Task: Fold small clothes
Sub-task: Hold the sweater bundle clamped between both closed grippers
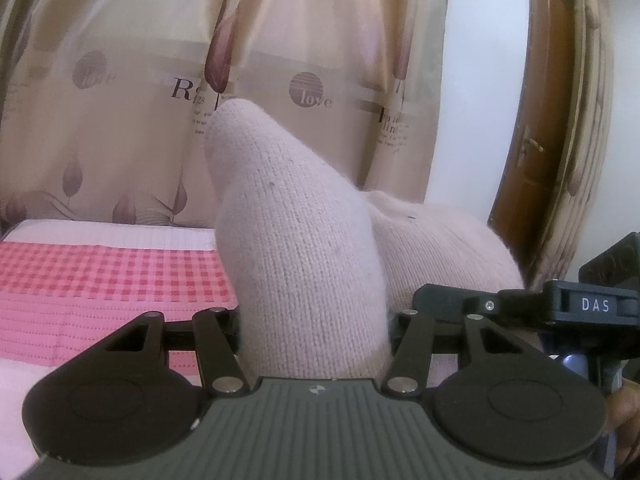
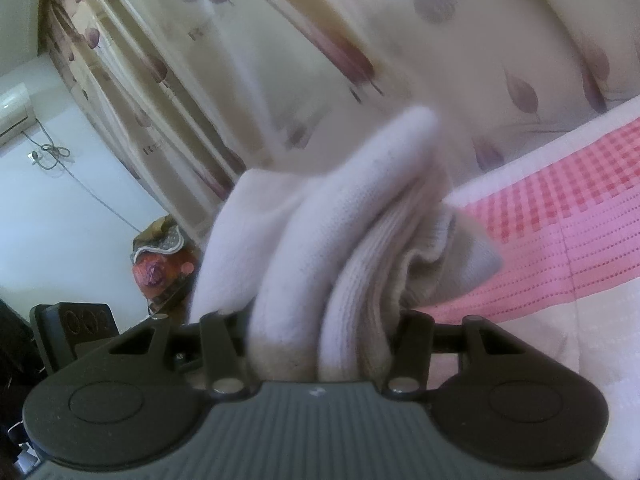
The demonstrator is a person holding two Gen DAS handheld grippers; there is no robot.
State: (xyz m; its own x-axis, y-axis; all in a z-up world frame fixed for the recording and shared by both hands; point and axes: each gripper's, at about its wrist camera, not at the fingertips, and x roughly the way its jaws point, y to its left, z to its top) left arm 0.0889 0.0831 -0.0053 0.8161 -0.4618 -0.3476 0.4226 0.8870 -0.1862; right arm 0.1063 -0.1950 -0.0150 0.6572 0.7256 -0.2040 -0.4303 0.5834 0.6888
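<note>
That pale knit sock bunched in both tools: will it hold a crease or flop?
Likely floppy: the sock bunches into soft rolls in the right tool. Probably light; its end sticks up unsupported beyond the left tool. Fuzzy knit should grip, not slip.

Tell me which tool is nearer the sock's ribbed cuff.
Right. The ribbed cuff is bunched inside the right tool; the left tool grips a plain knit part of the sock, with no ribbing in its view.
</note>
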